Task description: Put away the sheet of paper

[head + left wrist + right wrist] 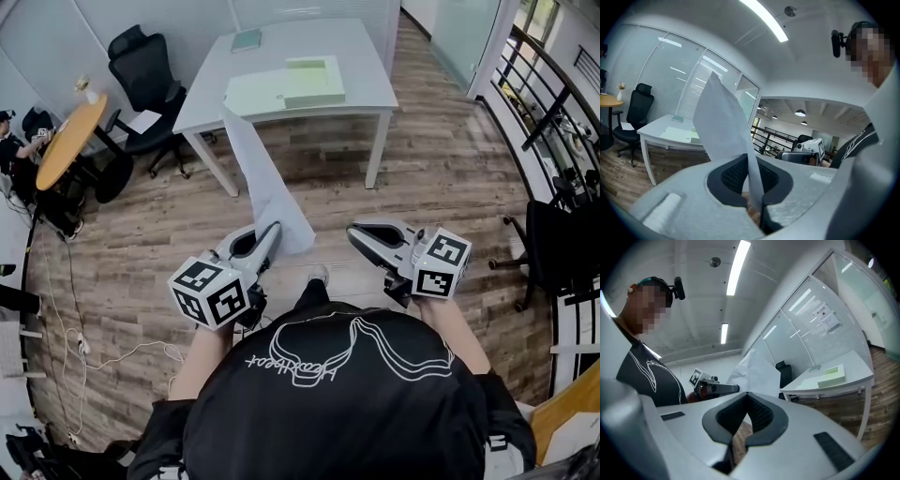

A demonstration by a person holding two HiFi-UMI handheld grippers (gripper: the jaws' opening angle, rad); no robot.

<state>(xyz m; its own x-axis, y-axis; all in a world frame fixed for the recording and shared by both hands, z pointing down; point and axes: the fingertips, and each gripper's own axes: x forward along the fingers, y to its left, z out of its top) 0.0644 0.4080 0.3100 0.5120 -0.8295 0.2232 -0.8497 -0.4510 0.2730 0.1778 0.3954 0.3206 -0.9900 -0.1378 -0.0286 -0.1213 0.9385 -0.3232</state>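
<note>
A white sheet of paper [267, 183] hangs in the air in front of me, pinched at its lower edge by my left gripper [274, 230], which is shut on it. In the left gripper view the paper [723, 122] rises from between the dark pads of the left gripper [757, 201] and leans left. My right gripper [354, 232] is held level beside it, a hand's width to the right, shut with nothing in it. The right gripper view shows its own closed jaws [740, 437], with the paper [752, 369] and the left gripper [715, 389] beyond them.
A white table [281, 56] stands ahead, bearing a green pad [314, 80], a pale green sheet [255, 92] and a small teal book [247, 39]. A black office chair [145, 70] and a round wooden table [67, 141] are at left. A dark railing [548, 103] runs along the right.
</note>
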